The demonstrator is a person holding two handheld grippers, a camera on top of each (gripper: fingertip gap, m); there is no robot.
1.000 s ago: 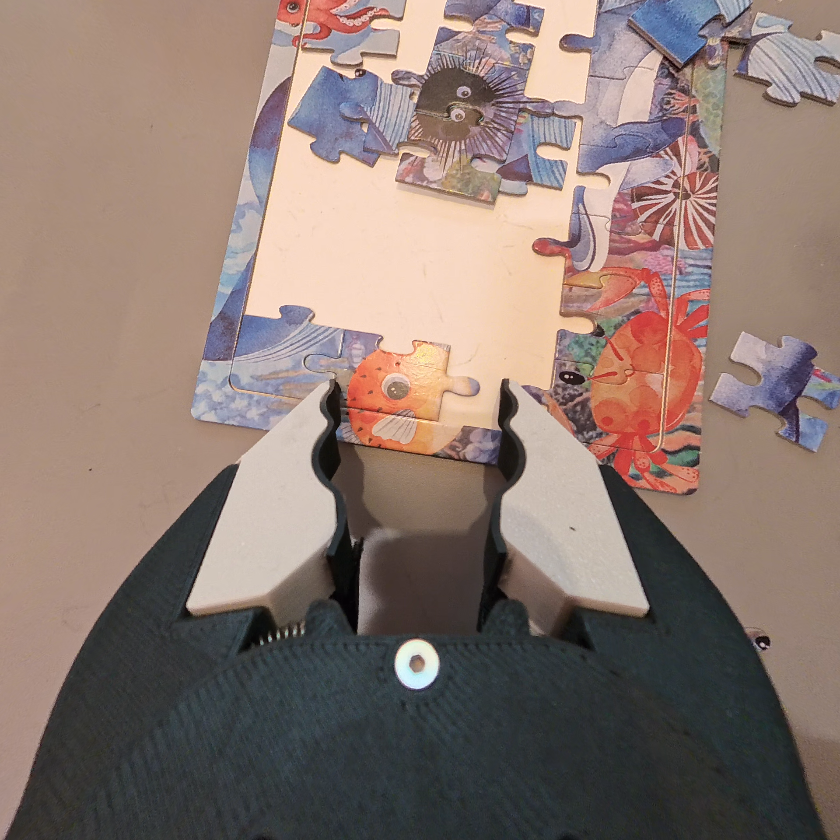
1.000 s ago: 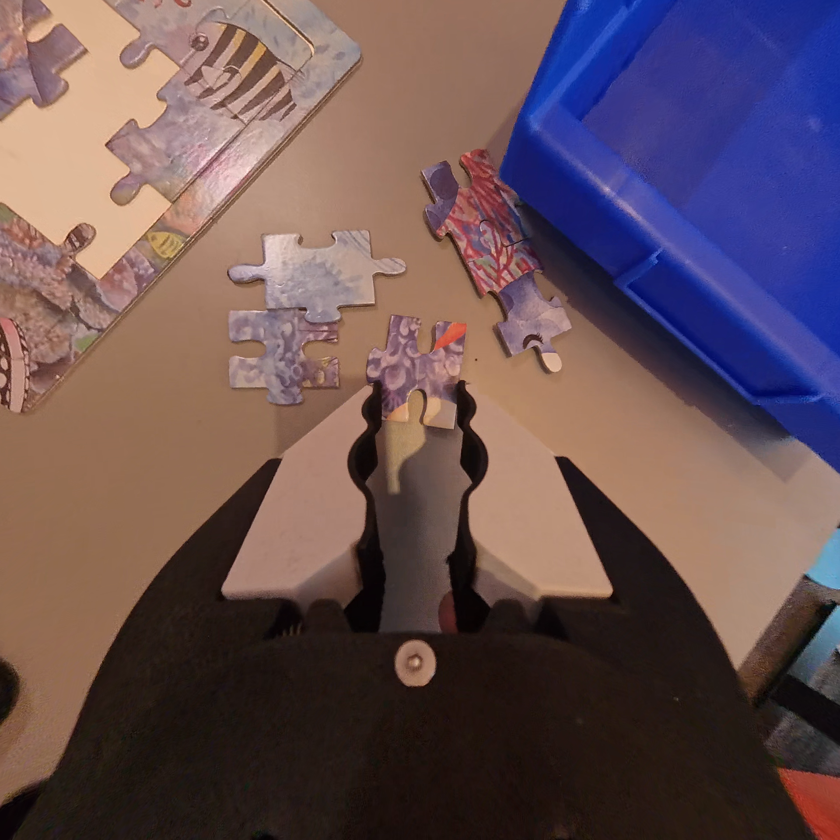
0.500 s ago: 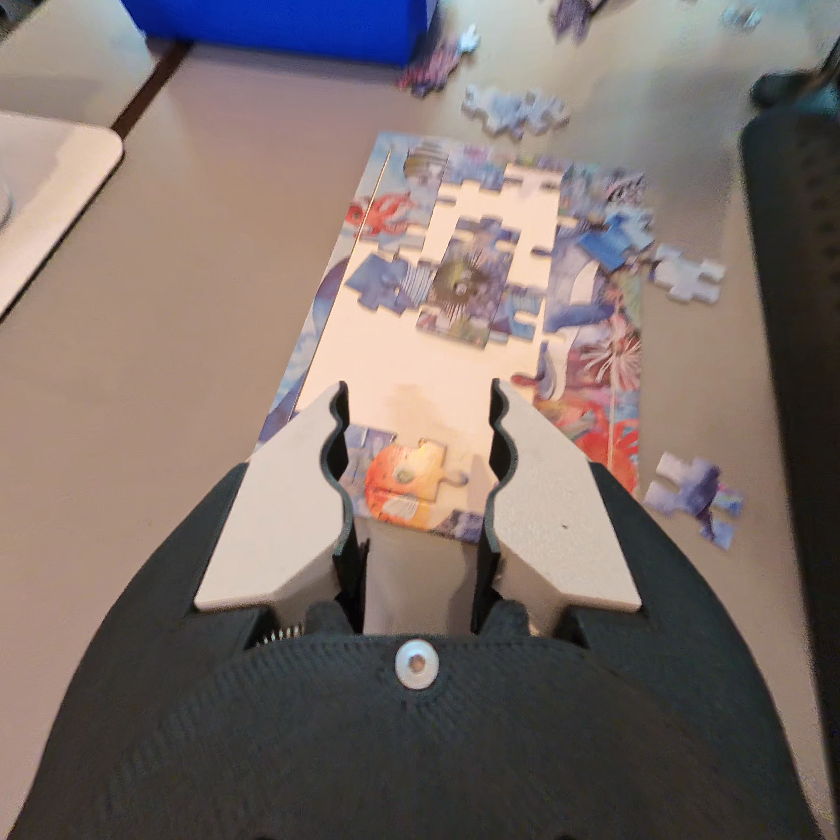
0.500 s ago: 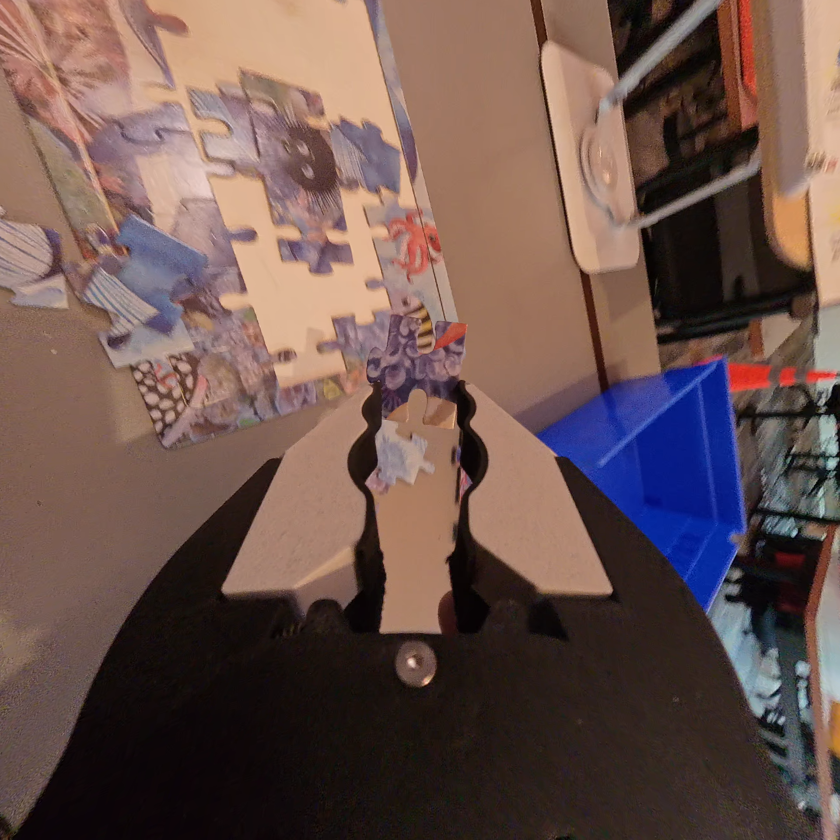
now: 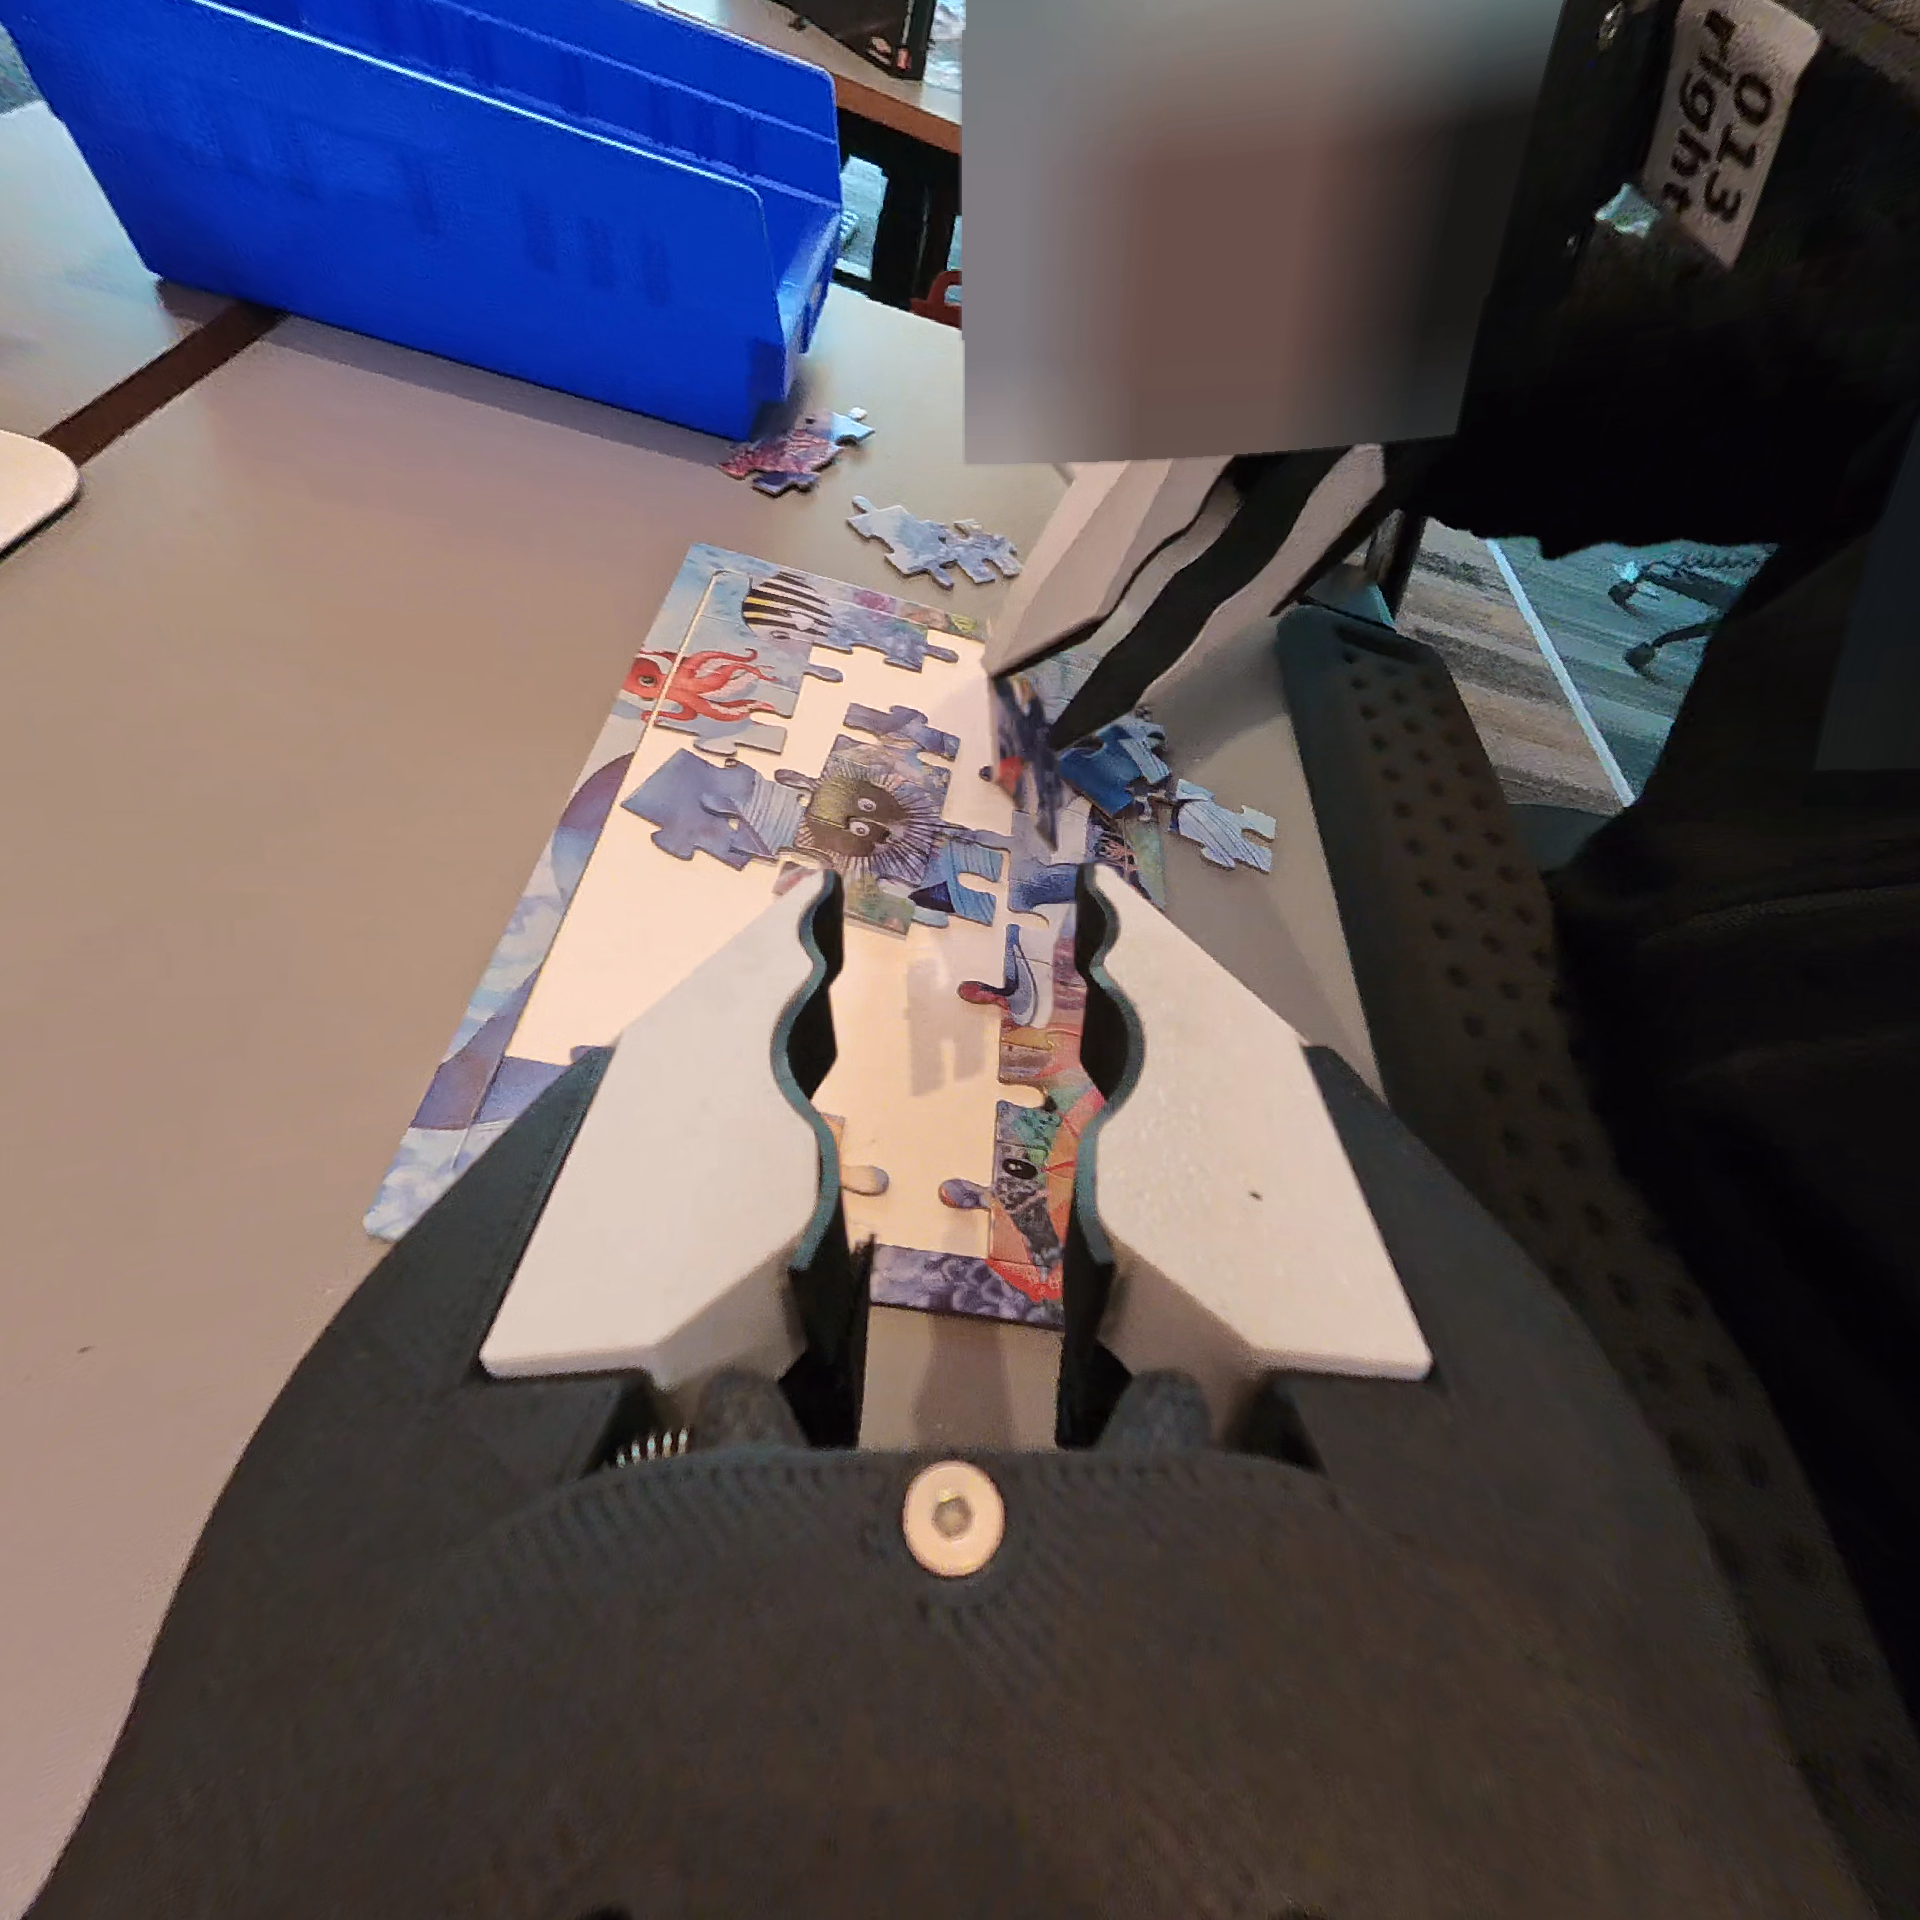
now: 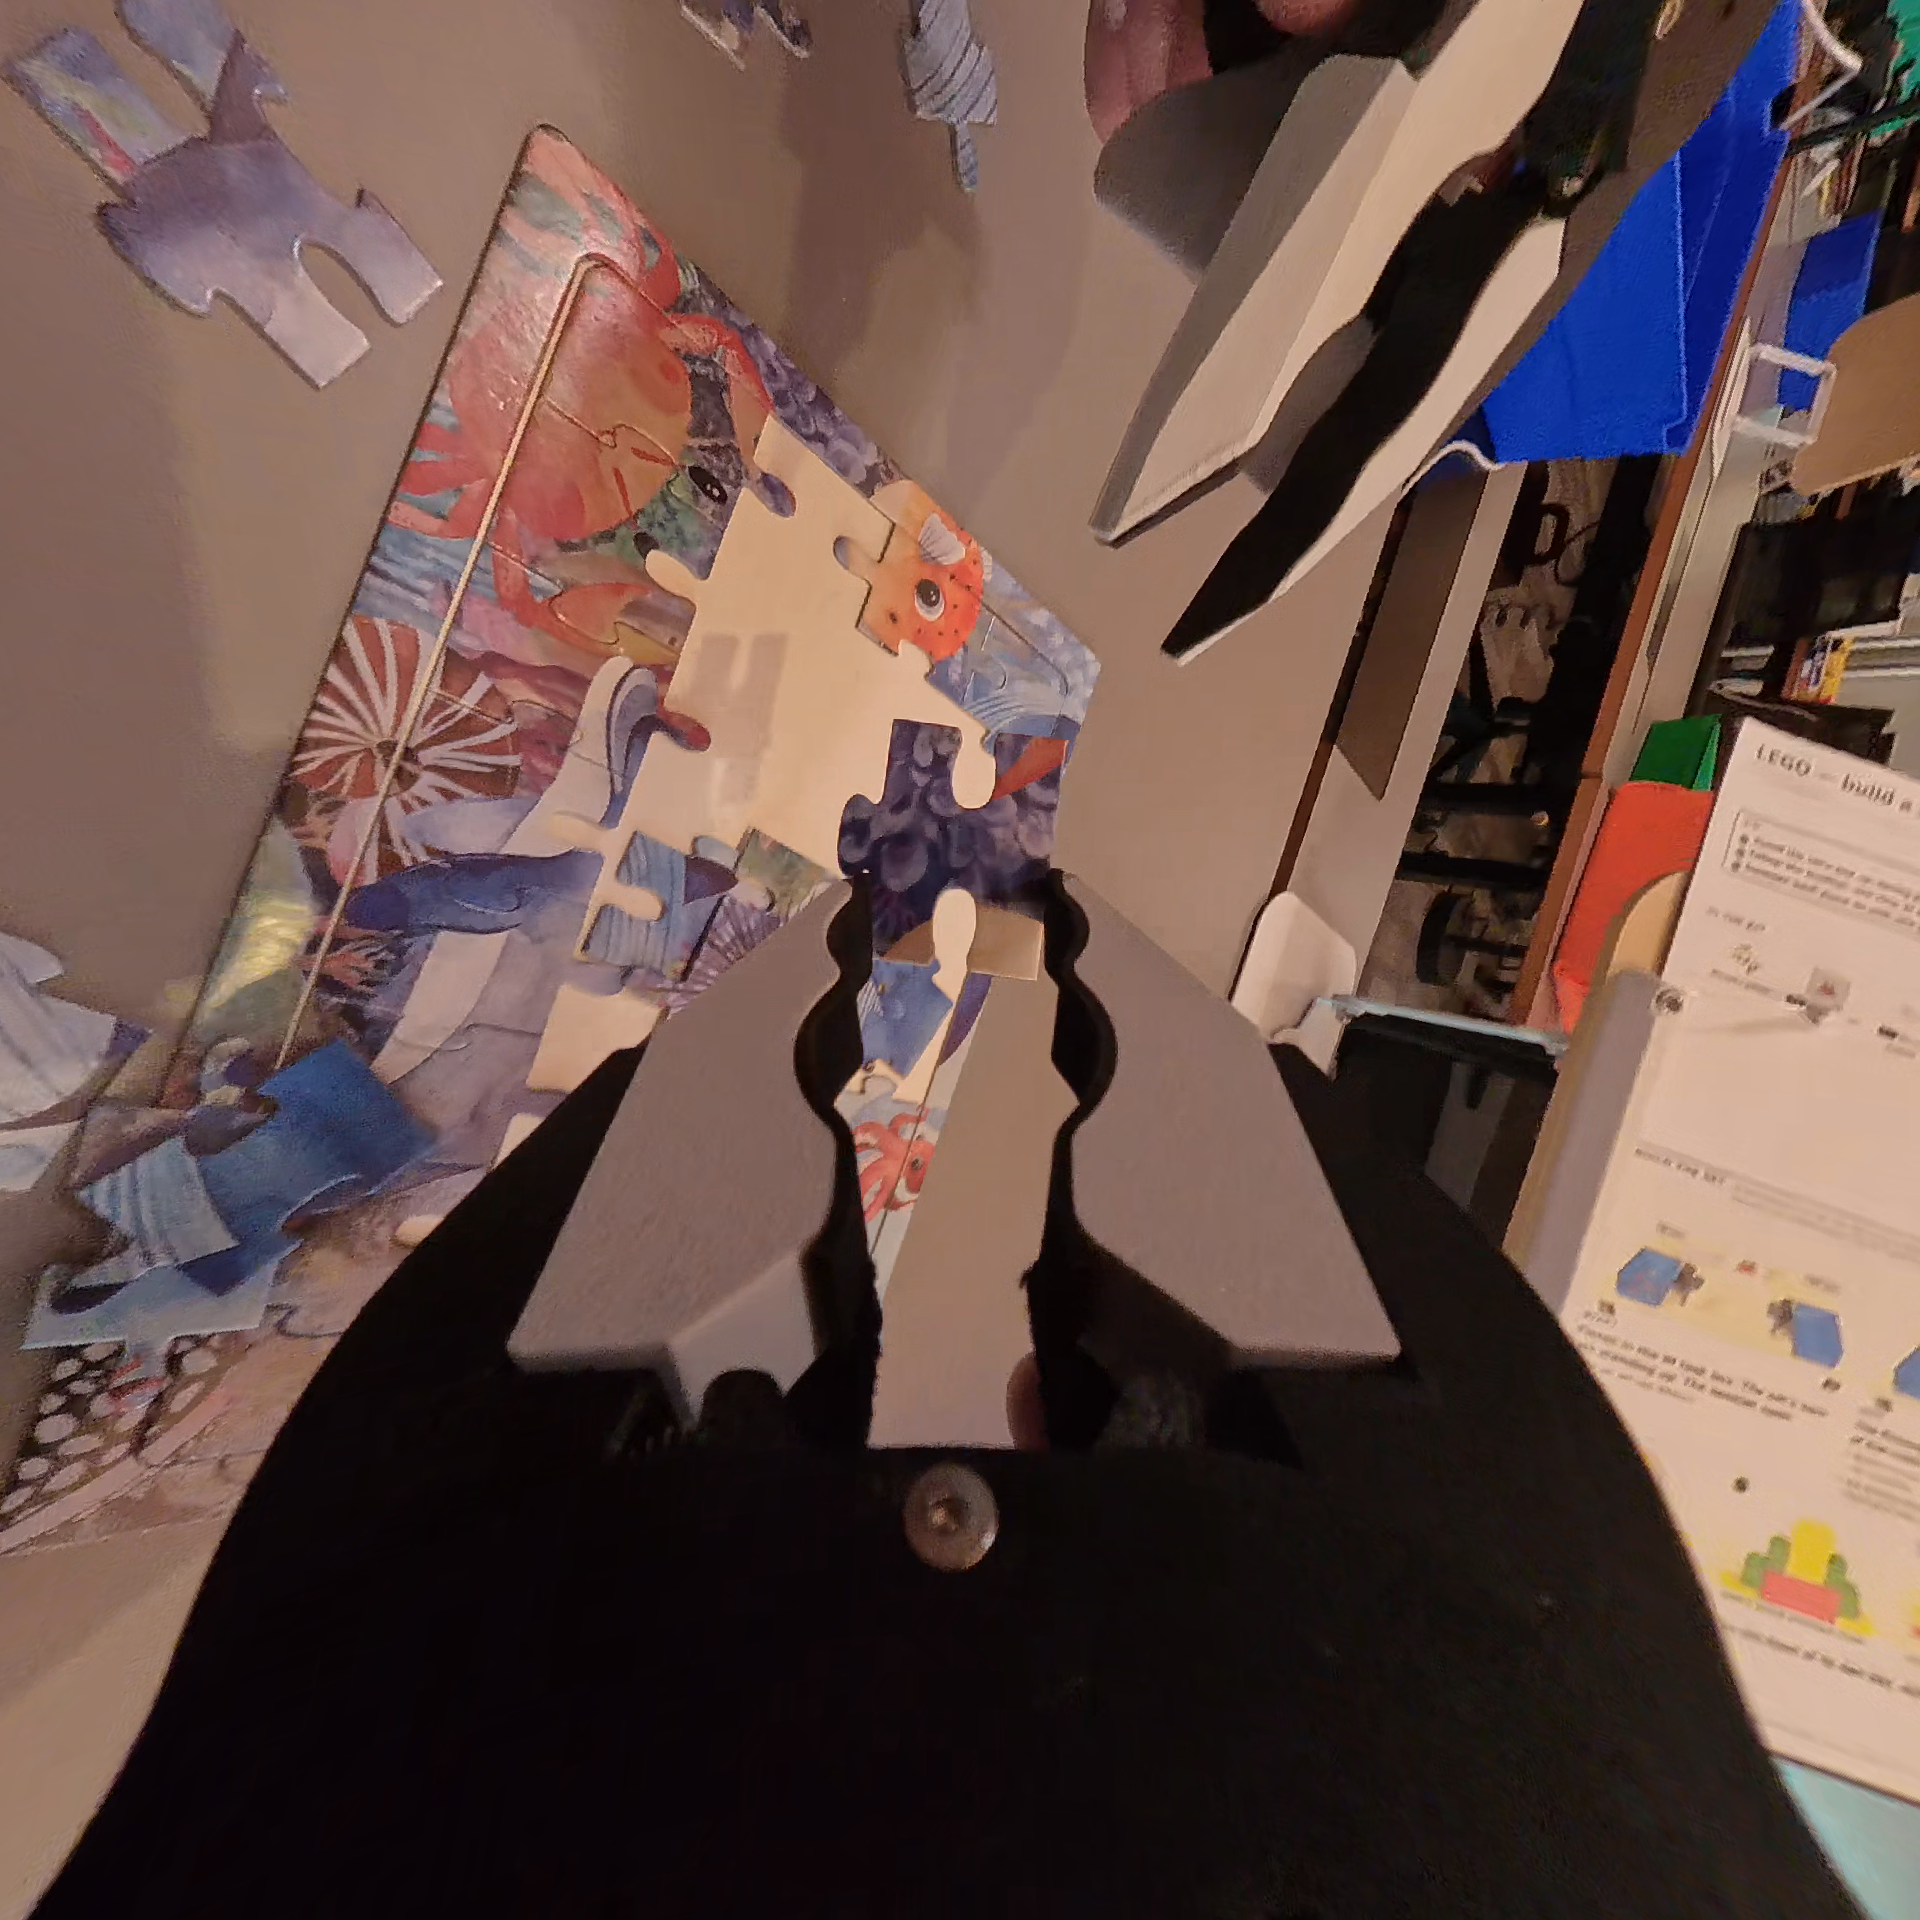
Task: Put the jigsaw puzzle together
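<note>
The bench (image 5: 312, 727) carries everything, and the landmark on it is the puzzle tray (image 5: 488, 997), a long board with a printed sea-life border and a pale bare middle. Beyond the tray's far end stands a blue bin (image 5: 468, 197), and between bin and tray lie a few loose pieces (image 5: 935, 540); more loose pieces (image 5: 1226, 821) sit just off the tray's right edge. Inside the tray, a dark spiky-fish cluster (image 5: 862, 821) rests in the middle, a red octopus (image 5: 696, 681) is fitted at the far left, and an orange fish piece (image 6: 925, 597) sits at the near end beside a crab (image 6: 582, 416), with an unfilled gap between them. The left gripper (image 5: 956, 894) hangs over the tray's near end with its jaws apart and nothing between them. The right gripper (image 6: 951, 899) is held above the tray's right side, its jaws closed on a purple bubbled piece (image 6: 935, 831) with an orange corner, standing clear of the board. The step in hand looks like carrying this piece to its place. Its purple pattern and orange fleck appear to match the near border by the orange fish, so the next move probably calls for laying it flat, turning it so tabs meet notches, and lowering it into that gap, with the left gripper free to steady the tray.
</note>
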